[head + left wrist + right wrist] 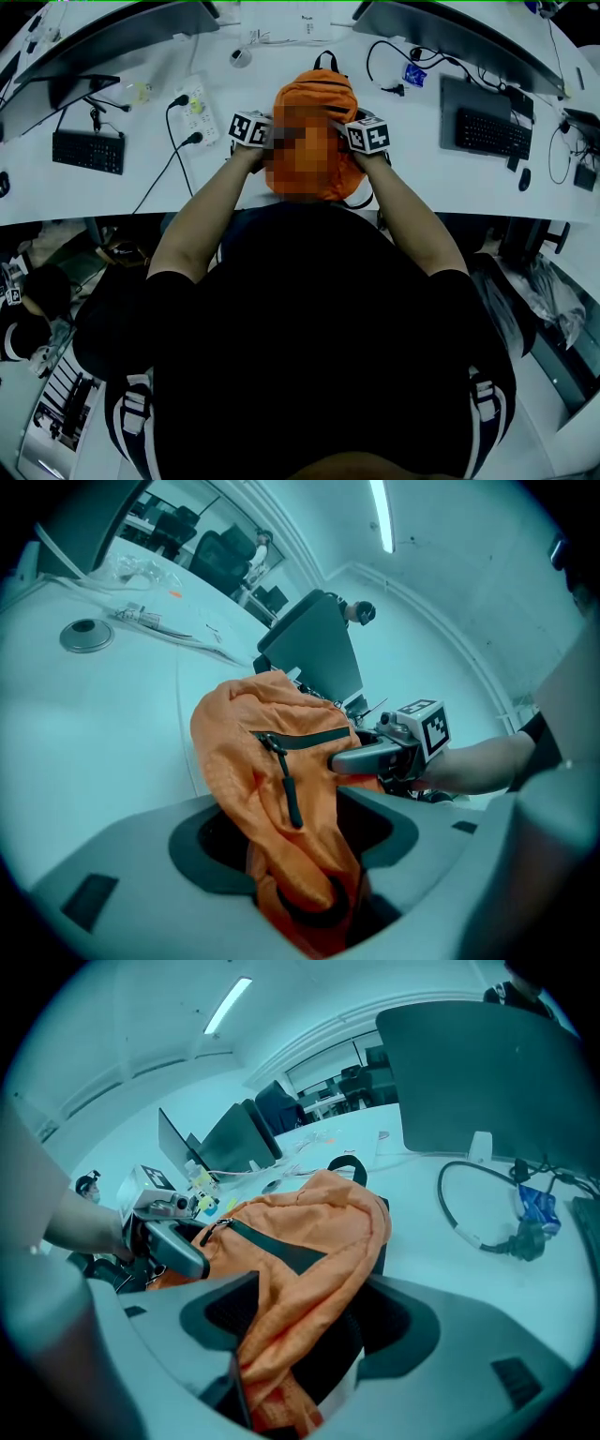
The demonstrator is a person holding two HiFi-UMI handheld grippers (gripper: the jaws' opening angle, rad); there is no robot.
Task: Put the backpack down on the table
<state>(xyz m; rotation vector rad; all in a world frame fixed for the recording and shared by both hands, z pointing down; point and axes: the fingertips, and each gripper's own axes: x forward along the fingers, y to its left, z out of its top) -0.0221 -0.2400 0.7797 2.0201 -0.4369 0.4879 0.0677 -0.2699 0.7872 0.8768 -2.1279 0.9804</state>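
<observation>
Two grippers: left gripper (262, 139) & right gripper (354, 139), one each side of the orange backpack (317, 94), marker cubes facing up.
Left fingers: wide apart; a fold of orange fabric lay loose btwn them, pads not pressing on it.
Right fingers: also wide apart; bunched fabric and a dark strip of the pack lay in the gap, not squeezed.
Backpack: sat on the white table (150, 178), mid-desk, close to the near edge, btwn the two monitors; top handle pointed to the far side.
Zip: dark zip line ran across the pack's front; pull tab (289, 789) hung down over the fabric nr the left jaws.
Left of pack: power strip (197, 108) w/ plugs, black cables trailing toward the near edge; keyboard (88, 151) further left.
Right of pack: looped black cable (469, 1213) just beside it; second keyboard (492, 131) well apart to the right.
Far side: monitor (103, 37) at far left, another (469, 37) at far right.
Person: forearms reached fwd from a dark top, one to each gripper.
</observation>
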